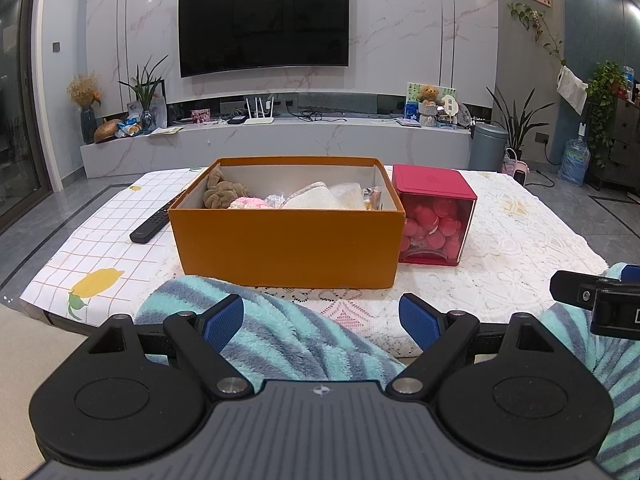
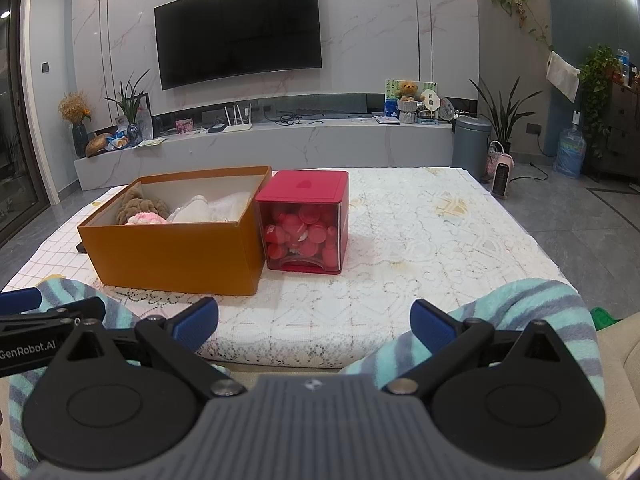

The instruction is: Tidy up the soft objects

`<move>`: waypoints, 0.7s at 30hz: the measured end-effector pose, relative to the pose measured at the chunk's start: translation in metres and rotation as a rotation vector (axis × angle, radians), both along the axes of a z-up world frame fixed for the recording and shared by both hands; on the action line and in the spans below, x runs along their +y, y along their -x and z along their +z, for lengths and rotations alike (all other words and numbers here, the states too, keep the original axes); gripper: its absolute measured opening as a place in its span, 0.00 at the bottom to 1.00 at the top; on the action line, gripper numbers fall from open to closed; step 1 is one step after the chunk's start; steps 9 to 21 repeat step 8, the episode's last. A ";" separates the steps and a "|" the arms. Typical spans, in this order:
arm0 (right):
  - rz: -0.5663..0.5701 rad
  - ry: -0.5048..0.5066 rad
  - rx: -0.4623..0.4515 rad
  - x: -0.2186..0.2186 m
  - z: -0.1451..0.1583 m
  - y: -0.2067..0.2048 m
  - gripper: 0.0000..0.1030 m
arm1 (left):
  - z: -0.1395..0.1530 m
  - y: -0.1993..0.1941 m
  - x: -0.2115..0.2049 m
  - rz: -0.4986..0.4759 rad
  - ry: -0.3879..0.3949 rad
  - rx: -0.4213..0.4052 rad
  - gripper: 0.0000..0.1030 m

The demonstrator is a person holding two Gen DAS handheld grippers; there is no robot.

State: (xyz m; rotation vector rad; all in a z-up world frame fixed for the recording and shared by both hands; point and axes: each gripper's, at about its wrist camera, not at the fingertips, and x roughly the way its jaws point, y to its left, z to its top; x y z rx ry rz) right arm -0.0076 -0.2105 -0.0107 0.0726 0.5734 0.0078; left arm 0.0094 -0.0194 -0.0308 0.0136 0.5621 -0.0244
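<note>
Left wrist view showed our left tool point(image 1: 321, 320) spread wide over a striped teal blanket point(image 1: 280, 340) draped on the near edge of the bench point(image 1: 520, 248), gripping nothing. Beyond it stood an orange box point(image 1: 288, 240) holding a brown plush point(image 1: 224, 194) and white cloths point(image 1: 316, 198), with a red container point(image 1: 436, 220) touching its right side and a remote point(image 1: 154, 224) at its left. Right wrist view showed our right tool point(image 2: 314, 320) also spread wide, empty, blanket point(image 2: 520, 304) beside its right finger.
</note>
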 end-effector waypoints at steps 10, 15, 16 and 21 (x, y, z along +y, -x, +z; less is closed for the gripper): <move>0.001 0.000 0.004 0.000 -0.003 0.000 0.97 | 0.000 0.001 0.000 0.001 -0.016 -0.009 0.99; 0.001 0.000 0.004 0.000 -0.003 0.000 0.97 | 0.000 0.001 0.000 0.001 -0.016 -0.009 0.99; 0.001 0.000 0.004 0.000 -0.003 0.000 0.97 | 0.000 0.001 0.000 0.001 -0.016 -0.009 0.99; 0.001 0.000 0.004 0.000 -0.003 0.000 0.97 | 0.000 0.001 0.000 0.001 -0.016 -0.009 0.99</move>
